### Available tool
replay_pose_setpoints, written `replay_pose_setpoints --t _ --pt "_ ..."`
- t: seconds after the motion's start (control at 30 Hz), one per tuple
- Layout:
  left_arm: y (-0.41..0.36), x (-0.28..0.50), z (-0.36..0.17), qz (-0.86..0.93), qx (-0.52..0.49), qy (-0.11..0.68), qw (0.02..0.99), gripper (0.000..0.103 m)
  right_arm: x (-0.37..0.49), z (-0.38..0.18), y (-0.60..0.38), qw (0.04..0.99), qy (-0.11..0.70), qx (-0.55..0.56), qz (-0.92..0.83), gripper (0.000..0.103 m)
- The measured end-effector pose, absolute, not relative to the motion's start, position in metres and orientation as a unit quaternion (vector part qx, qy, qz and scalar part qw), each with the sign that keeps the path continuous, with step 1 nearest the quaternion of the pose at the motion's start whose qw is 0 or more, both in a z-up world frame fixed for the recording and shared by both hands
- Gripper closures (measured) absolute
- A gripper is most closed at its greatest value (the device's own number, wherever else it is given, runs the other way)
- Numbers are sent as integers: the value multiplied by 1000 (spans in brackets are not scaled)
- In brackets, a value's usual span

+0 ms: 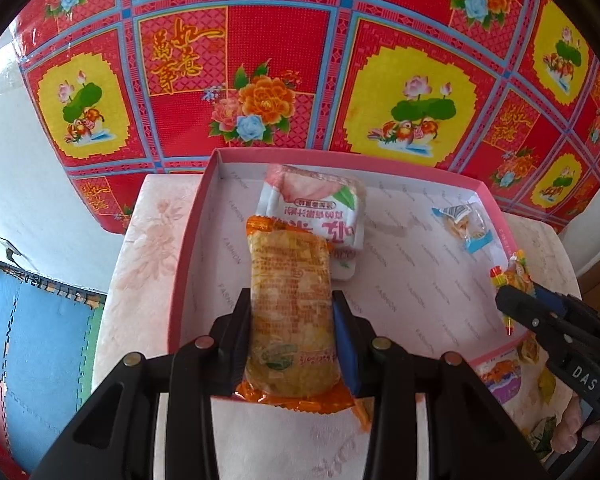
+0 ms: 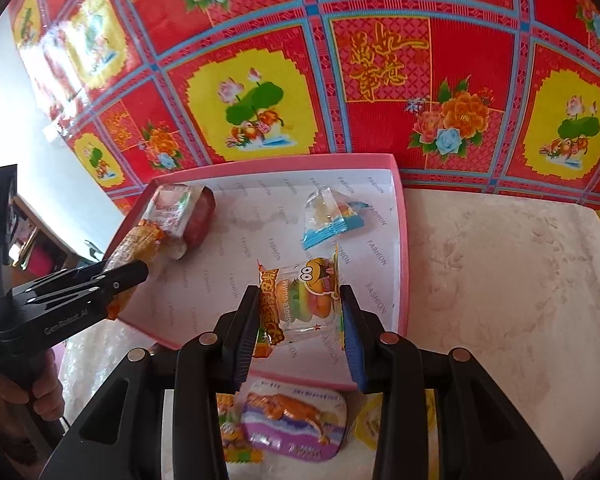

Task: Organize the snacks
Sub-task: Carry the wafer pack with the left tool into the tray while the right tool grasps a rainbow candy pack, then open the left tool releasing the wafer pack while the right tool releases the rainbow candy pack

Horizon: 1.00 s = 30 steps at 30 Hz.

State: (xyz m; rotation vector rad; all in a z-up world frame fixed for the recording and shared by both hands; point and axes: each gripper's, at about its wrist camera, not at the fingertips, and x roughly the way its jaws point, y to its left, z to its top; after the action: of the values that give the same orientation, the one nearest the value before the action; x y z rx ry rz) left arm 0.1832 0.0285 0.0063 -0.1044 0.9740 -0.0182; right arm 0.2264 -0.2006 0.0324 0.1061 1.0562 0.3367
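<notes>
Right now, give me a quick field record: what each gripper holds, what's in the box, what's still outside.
left gripper: shut on orange snack pack, over the box
right gripper: shut on burger gummy pack, over the box
box: pink, open; holds white-pink pack and blue-edged clear packet
outside box: purple pack on the table, near edge

My left wrist camera looks steeply down along my left gripper point(image 1: 292, 320) from close above the near-left part of the pink box point(image 1: 188, 240). My right wrist camera looks down likewise along my right gripper point(image 2: 300, 320), close over the box's near-right side point(image 2: 400, 240). The 2 views share the box, the red floral cloth point(image 1: 300, 60) behind it, and each other's gripper at the edge.
</notes>
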Motion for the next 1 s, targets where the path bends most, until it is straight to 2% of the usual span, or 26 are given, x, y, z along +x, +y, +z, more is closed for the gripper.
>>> replay_pose_setpoints --t 0.73,0.8,1.0 --pt "12 218 -21 10 -30 472 881 64 249 14 -194 843 513 36 156 64" --pt "9 217 -20 11 -26 476 879 61 251 13 -193 843 513 37 156 63" --pt "-4 212 -9 9 -16 473 881 50 249 17 -197 842 511 59 160 52"
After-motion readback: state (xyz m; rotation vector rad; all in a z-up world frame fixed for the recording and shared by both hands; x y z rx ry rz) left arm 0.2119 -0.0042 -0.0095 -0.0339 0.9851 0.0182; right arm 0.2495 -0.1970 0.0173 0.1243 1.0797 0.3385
